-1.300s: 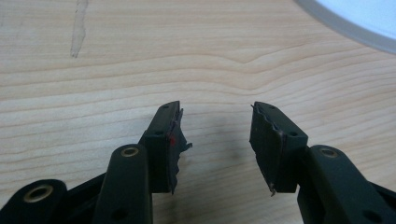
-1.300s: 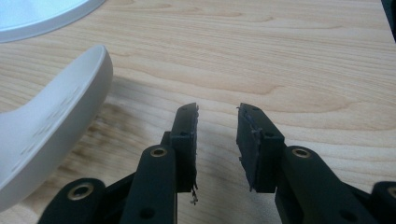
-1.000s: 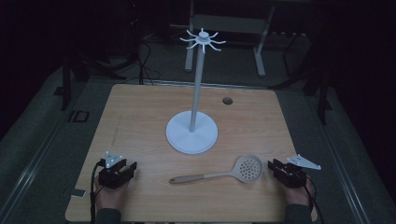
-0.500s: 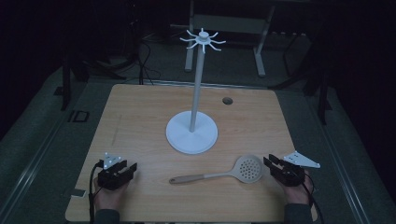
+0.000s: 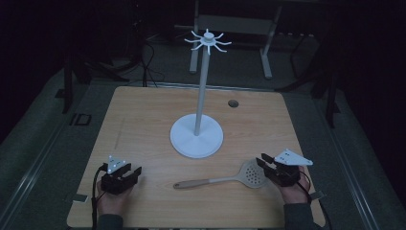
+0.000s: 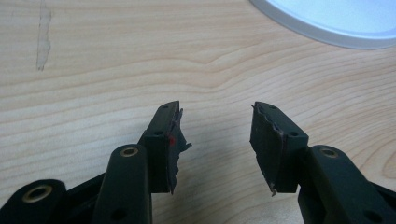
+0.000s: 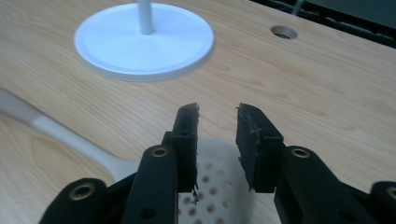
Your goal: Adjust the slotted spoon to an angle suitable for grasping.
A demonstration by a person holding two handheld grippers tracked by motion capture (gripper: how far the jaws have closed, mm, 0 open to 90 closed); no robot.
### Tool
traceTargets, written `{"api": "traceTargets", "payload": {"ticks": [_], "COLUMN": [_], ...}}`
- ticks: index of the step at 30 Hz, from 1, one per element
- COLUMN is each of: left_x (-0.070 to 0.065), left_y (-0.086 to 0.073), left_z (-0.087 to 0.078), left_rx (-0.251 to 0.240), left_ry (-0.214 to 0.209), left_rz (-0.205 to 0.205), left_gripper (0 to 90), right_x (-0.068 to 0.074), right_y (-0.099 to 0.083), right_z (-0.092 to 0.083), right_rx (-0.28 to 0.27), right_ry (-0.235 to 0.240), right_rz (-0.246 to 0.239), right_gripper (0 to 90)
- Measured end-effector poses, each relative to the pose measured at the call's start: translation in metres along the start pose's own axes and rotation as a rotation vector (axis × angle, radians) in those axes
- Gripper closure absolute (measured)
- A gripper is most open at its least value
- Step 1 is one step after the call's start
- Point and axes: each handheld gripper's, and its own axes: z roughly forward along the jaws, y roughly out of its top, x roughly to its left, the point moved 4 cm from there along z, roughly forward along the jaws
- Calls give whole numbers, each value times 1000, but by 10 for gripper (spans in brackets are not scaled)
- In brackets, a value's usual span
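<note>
Pale wooden table top (image 5: 143, 124): light grain visible, matt, smooth; one faint scuff in the left gripper view.
White rack stand with round base (image 7: 140, 42): smooth, looks like coated metal or plastic, slight sheen.
Perforated skimmer spoon (image 5: 225, 178): off-white plastic-looking head, matt; handle tan, possibly wood.
Right gripper (image 7: 215, 133) and left gripper (image 6: 215, 135): matt black plastic bodies, brass-coloured rivets, pads rubbery with ragged, frayed edges.

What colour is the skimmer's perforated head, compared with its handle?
The skimmer head is pale grey-white with round holes; its handle is tan. The right gripper view shows the head best.
</note>
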Motion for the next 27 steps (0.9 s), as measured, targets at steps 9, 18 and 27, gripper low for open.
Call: {"api": "traceTargets", "payload": {"ticks": [9, 18, 27], "left_x": [-2, -2, -2], "left_y": [1, 1, 2], "left_z": [1, 2, 3], "left_rx": [5, 13, 13], "left_ry": [-4, -9, -11], "left_rz": [19, 22, 21], "left_gripper": [531, 531, 531], "right_x": [11, 18, 31], "right_y": [14, 25, 37], "right_z": [8, 15, 26], "right_rx": [-6, -1, 43], "right_ry": [62, 112, 180], "right_rz": [-42, -74, -171], "right_gripper": [709, 709, 712]}}
